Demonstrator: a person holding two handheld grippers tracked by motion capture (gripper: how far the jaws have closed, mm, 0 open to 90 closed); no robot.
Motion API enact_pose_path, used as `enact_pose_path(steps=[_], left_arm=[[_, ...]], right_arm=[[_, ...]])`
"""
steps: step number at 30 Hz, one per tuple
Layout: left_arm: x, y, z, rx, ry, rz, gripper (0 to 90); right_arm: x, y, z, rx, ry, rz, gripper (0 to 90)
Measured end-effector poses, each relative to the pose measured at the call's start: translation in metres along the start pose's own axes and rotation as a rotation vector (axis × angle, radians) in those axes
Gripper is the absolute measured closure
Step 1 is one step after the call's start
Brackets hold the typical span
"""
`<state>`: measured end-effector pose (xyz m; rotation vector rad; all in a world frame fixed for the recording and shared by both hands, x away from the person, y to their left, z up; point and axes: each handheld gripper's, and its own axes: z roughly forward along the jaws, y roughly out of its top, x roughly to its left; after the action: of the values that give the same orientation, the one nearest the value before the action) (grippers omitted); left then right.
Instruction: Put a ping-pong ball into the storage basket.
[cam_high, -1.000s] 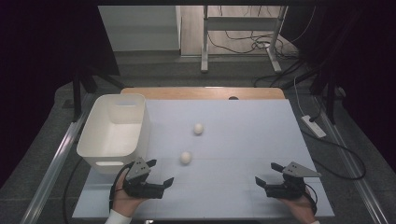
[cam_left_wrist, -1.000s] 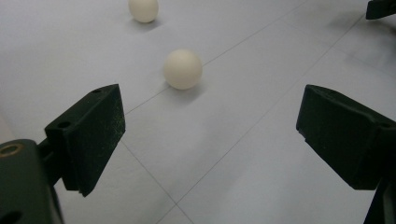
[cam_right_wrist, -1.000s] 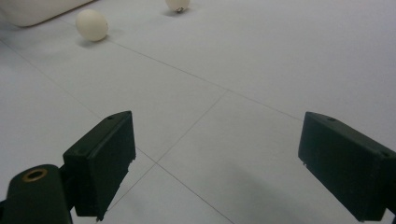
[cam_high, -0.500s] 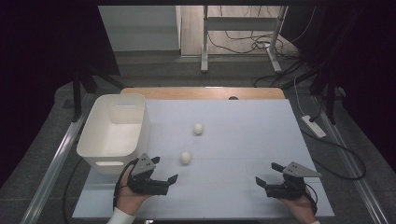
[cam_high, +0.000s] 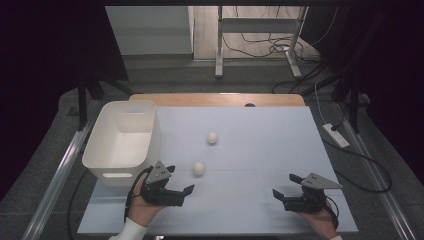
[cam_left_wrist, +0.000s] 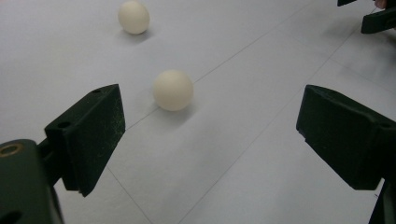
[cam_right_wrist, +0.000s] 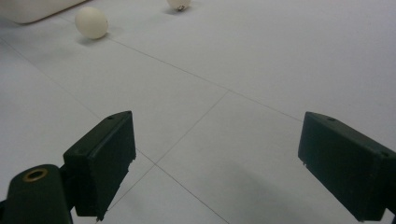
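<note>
Two pale balls on the surface (cam_high: 260, 135), neither yet picked up; one white bin (cam_high: 122, 142), empty as far as the high view shows. Near ball (cam_left_wrist: 173, 89): lies just ahead of the left tool (cam_high: 169, 189), slightly toward its left jaw, resting on the surface, touching nothing. Far ball (cam_left_wrist: 133, 17): beyond the first, farther ahead of the same tool and apart from the near one. Bin: directly beside the left tool on its outer side, at the surface's left edge. Left tool: jaws spread wide, holding nothing, pointed at the near ball. Right tool (cam_high: 289, 198): jaws likewise spread and empty, low over bare surface, well apart from both balls, which appear far ahead and to its left in the right gripper view, near ball (cam_right_wrist: 91, 22) beside the bin's wall. Progress, judged: the work seems to be moving the balls into the bin, and it stands at the very start, with nothing gripped and nothing deposited. Remaining: close on the near ball, carry it to the bin, release; then the same for the far ball.
</note>
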<state>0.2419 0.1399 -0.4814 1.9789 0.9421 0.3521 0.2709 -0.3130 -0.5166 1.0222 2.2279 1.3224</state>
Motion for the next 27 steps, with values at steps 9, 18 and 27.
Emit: enact_pose_path(steps=[9,18,27], left_arm=[[-0.001,0.011,0.005,0.020,-0.005,0.019,8.6],[0.001,0.016,0.012,0.043,-0.006,0.013,8.5],[0.003,0.020,0.017,0.056,-0.012,0.012,8.5]], right_arm=[[0.000,0.000,-0.001,-0.001,-0.002,0.002,11.1],[0.000,0.000,-0.001,-0.004,0.000,0.004,11.1],[-0.001,-0.001,-0.001,-0.006,-0.004,0.005,11.1]])
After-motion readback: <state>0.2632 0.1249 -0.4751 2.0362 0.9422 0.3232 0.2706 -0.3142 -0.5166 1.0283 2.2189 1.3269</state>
